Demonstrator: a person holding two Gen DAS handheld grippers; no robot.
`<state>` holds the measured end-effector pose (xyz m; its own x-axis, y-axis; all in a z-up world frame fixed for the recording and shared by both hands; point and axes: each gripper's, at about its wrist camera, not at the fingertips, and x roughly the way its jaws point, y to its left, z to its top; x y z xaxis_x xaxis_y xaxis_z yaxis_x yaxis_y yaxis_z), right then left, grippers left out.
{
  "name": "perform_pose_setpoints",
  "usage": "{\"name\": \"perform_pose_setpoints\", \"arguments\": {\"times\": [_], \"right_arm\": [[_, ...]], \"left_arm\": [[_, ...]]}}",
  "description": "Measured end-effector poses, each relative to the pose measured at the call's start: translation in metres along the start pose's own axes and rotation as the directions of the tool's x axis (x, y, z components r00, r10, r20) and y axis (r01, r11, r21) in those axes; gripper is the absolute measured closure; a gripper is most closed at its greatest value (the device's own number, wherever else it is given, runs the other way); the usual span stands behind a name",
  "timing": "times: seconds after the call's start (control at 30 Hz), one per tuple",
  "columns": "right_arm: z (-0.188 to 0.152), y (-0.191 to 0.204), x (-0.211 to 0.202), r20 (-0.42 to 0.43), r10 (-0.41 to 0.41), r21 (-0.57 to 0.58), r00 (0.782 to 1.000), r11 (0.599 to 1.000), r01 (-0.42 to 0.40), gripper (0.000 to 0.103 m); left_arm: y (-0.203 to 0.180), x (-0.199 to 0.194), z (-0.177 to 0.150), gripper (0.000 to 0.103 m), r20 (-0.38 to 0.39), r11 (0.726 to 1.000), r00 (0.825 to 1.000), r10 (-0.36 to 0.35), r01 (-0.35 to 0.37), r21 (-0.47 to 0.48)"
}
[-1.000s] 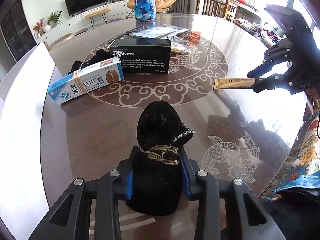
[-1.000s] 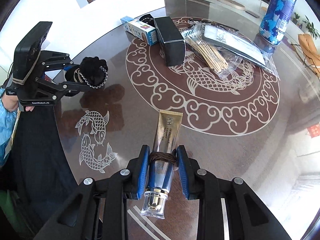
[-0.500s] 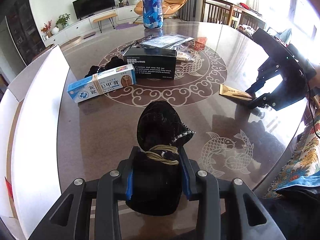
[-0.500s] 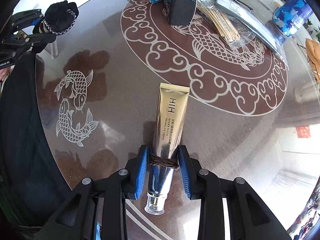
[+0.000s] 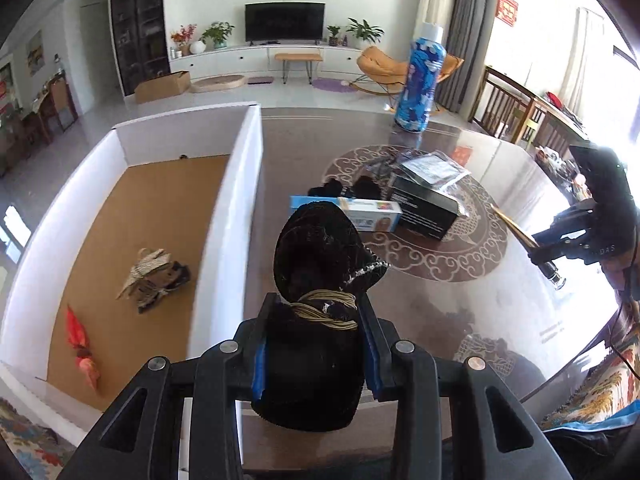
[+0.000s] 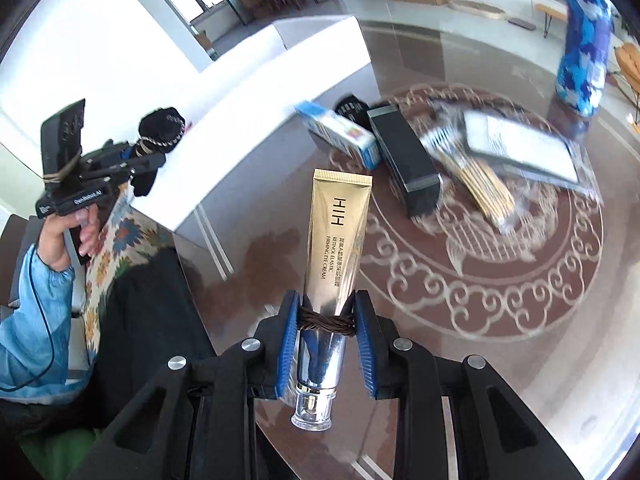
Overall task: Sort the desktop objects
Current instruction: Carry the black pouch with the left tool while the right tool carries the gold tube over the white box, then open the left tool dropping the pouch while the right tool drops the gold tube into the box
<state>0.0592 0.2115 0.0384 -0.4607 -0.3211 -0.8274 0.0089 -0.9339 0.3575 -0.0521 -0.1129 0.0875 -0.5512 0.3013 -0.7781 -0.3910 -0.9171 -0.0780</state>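
Hiding its own lower end, the black pouch (image 5: 316, 264) fills the left jaws; right jaws clamp the gold tube (image 6: 336, 240).

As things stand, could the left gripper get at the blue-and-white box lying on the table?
Probably not yet. The left gripper is shut on a black pouch, so its jaws are occupied. The path across the table to the blue-and-white box looks clear once the pouch is dropped.
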Motion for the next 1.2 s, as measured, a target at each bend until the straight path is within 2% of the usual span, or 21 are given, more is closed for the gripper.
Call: {"name": "perform_pose_setpoints", "arguments": {"times": [0.1,0.2,0.4,0.5,0.67,0.8,0.83,0.87,0.9,0.93,1.0,1.03,1.1,1.2], "right_arm": [[0.053,0.034,0.010,0.076,0.047,-0.039,0.996,0.998,-0.044,0.074],[0.101,0.076,0.021,0.131,0.102,-0.092,0.986,0.992,-0.090,0.074],[0.195,0.159,0.084,0.154,0.205,-0.158,0.967,0.971,-0.181,0.074],[0.234,0.192,0.123,0.163,0.160,-0.229,0.974,0.966,-0.120,0.074],[0.290,0.216,0.196,0.131,0.007,-0.308,0.991,0.951,0.035,0.074],[0.309,0.207,0.246,0.090,-0.056,-0.298,0.994,0.951,0.080,0.074],[0.310,0.201,0.255,0.083,-0.059,-0.289,0.995,0.954,0.080,0.073],[0.312,0.199,0.264,0.075,-0.068,-0.276,0.995,0.957,0.086,0.072],[0.312,0.193,0.270,0.071,-0.081,-0.259,0.994,0.961,0.096,0.065],[0.313,0.189,0.275,0.069,-0.085,-0.242,0.994,0.965,0.100,0.049],[0.311,0.183,0.275,0.095,-0.069,-0.220,0.993,0.972,0.089,0.035],[0.309,0.182,0.271,0.112,-0.065,-0.217,0.992,0.972,0.088,0.035],[0.303,0.179,0.257,0.142,-0.051,-0.216,0.989,0.973,0.081,0.035],[0.282,0.170,0.222,0.210,-0.033,-0.213,0.977,0.974,0.078,0.034]], "left_arm": [[0.048,-0.016,0.000,0.066,0.010,0.993,0.997,0.076,-0.075,-0.088],[0.093,-0.024,-0.002,0.066,0.003,0.974,0.989,0.145,-0.142,-0.174],[0.163,-0.021,-0.007,0.066,-0.015,0.915,0.978,0.210,-0.202,-0.348],[0.182,-0.004,-0.006,0.066,-0.051,0.895,0.977,0.206,-0.210,-0.393],[0.196,0.031,-0.011,0.066,-0.128,0.872,0.973,0.190,-0.227,-0.434],[0.206,0.054,-0.019,0.063,-0.192,0.853,0.961,0.202,-0.268,-0.448],[0.208,0.057,-0.020,0.061,-0.203,0.846,0.957,0.207,-0.280,-0.454],[0.210,0.060,-0.021,0.051,-0.217,0.840,0.953,0.211,-0.291,-0.458],[0.211,0.062,-0.023,0.042,-0.230,0.834,0.949,0.214,-0.300,-0.463],[0.213,0.063,-0.024,0.033,-0.234,0.827,0.949,0.211,-0.301,-0.475],[0.213,0.056,-0.023,0.023,-0.198,0.819,0.957,0.211,-0.284,-0.499],[0.212,0.052,-0.023,0.018,-0.192,0.816,0.954,0.232,-0.298,-0.495],[0.205,0.045,-0.022,0.018,-0.179,0.812,0.945,0.274,-0.327,-0.483],[0.181,0.033,-0.016,0.018,-0.130,0.828,0.953,0.274,-0.303,-0.472]]}}
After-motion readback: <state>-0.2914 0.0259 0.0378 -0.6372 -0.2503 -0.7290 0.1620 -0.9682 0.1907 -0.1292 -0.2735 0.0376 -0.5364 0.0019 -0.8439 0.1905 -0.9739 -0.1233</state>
